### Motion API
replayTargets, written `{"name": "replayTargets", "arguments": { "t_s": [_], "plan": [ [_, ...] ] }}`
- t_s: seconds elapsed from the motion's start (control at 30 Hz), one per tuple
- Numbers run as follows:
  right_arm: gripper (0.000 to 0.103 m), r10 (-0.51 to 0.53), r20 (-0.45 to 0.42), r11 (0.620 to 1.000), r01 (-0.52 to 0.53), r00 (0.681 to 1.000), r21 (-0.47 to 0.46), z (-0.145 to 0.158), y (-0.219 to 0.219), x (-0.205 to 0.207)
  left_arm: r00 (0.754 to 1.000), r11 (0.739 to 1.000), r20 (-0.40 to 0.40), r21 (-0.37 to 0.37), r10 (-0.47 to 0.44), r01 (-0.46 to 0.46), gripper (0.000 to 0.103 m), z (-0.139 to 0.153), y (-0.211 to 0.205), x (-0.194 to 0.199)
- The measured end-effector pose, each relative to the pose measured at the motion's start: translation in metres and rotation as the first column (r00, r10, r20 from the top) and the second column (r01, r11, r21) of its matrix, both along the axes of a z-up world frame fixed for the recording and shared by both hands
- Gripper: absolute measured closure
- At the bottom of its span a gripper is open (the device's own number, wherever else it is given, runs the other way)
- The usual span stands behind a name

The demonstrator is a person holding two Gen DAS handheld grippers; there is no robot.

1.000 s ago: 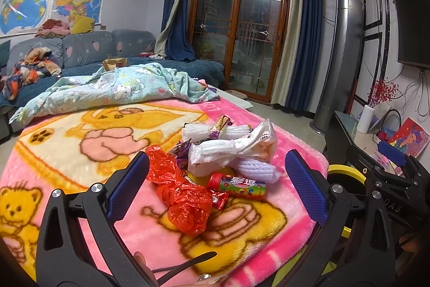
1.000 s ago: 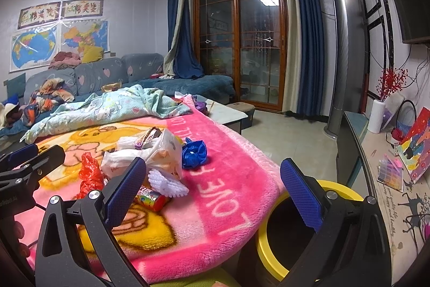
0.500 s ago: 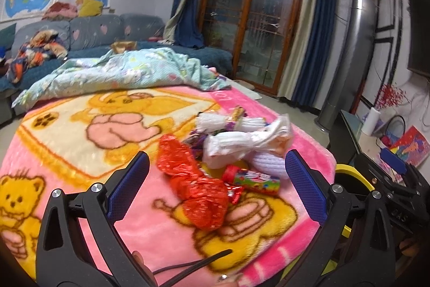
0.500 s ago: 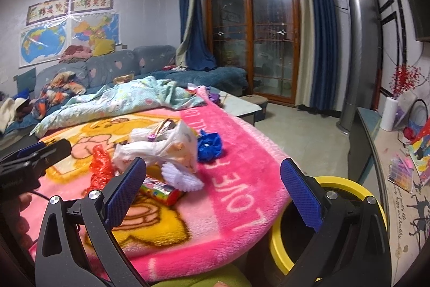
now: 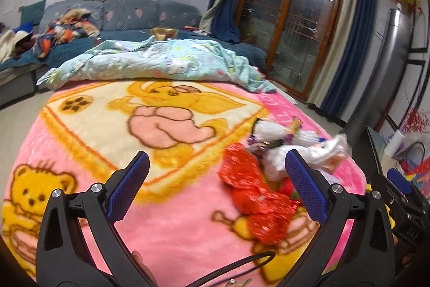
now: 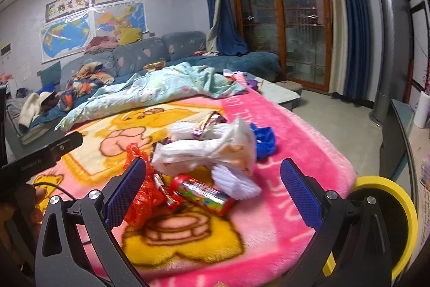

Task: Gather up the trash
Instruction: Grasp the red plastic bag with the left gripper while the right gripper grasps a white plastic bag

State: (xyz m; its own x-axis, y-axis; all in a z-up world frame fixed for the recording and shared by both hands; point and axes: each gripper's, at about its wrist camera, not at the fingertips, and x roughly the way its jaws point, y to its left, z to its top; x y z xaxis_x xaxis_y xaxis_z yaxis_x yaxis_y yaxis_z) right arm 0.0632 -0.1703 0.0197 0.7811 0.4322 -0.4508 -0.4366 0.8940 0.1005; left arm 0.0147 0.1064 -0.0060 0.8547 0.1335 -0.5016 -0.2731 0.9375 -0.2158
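A heap of trash lies on a pink cartoon blanket [image 6: 295, 152]: a crumpled red foil wrapper [image 5: 255, 195] [image 6: 142, 195], a white plastic bag [image 6: 204, 149] [image 5: 317, 152], a colourful candy tube [image 6: 204, 192], a white frilly paper [image 6: 233, 182], a blue wrapper [image 6: 264, 139]. My left gripper [image 5: 219, 188] is open and empty, hovering left of the red wrapper. My right gripper [image 6: 215, 192] is open and empty, its jaws either side of the candy tube, above it. A yellow-rimmed bin [image 6: 389, 209] stands at the blanket's right edge.
A light blue quilt [image 5: 161, 63] lies bunched at the blanket's far side. A grey sofa [image 6: 139, 55] with clothes stands behind. A dark side table [image 6: 397, 131] with a white roll is at the right. The left gripper's body [image 6: 40, 155] shows at the left of the right wrist view.
The left gripper has swung left, so the trash heap now sits at its right. The right gripper has moved closer to the heap and now frames the candy tube.
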Motion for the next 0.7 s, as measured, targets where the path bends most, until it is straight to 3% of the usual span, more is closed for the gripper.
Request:
{"name": "replayTargets", "arguments": {
  "t_s": [0.27,0.53,0.7],
  "plan": [
    [0.006,-0.007,-0.017,0.999,0.006,1.0,-0.041,-0.003,0.011,0.04,0.996,0.993,-0.061,-0.102,-0.07,0.064,0.01,-0.01,0.019,0.038],
    [0.006,-0.05,-0.078,0.997,0.046,0.996,-0.057,-0.014,0.007,0.081,0.968,0.964,-0.16,-0.214,-0.195,0.159,0.011,-0.032,0.005,0.084],
    [0.009,-0.037,-0.125,0.998,0.031,0.991,-0.052,-0.018,0.003,0.104,0.947,0.947,-0.225,-0.279,-0.228,0.162,0.022,-0.049,0.002,0.104]
  ]
}}
